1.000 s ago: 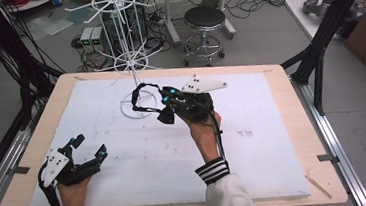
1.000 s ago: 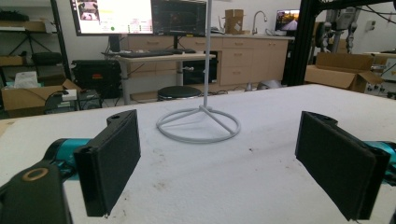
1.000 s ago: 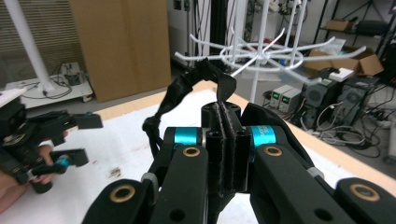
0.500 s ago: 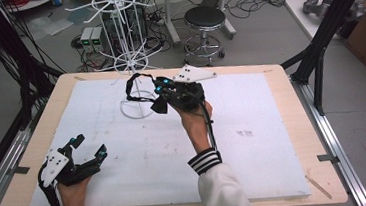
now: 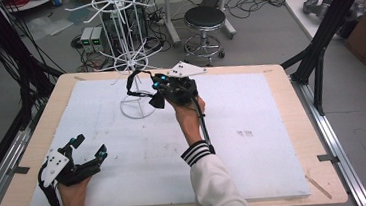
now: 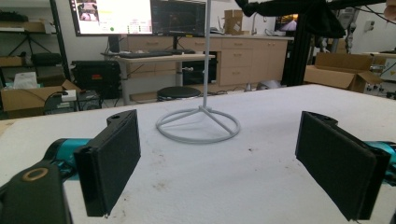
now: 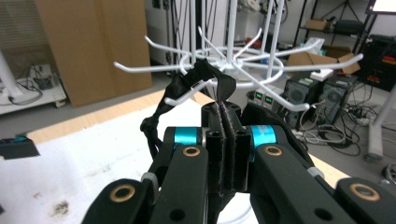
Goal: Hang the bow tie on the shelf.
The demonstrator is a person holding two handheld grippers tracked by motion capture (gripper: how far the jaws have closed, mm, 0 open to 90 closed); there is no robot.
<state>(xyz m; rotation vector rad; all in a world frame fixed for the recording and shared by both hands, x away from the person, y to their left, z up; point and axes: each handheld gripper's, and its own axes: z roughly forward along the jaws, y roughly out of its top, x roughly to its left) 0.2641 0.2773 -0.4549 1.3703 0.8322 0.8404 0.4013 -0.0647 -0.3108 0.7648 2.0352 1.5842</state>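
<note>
Edges: white foam mat (image 5: 257,167) on a wooden table (image 5: 278,72); wide bare room at 3 o'clock.
Surface: a few smudges.
Strap: black fabric strap (image 7: 196,81) looped over a prong of the white wire rack (image 5: 130,62) at 12 o'clock, long axis hanging down.
R gripper (image 7: 227,140): clenched on strap.
L gripper (image 6: 233,161): released, at 7 o'clock.

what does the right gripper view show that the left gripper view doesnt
Right gripper view alone: the right gripper with its jaws shut on a black strap, whose loop lies over a white hook on the rack's lower ring of arms, with computer towers on the floor beyond.

Left gripper view alone: the left gripper with jaws wide apart and nothing between them, the rack's round base ring standing on the white mat, and monitors on a desk behind.

Both: the white wire rack and the white mat.
</note>
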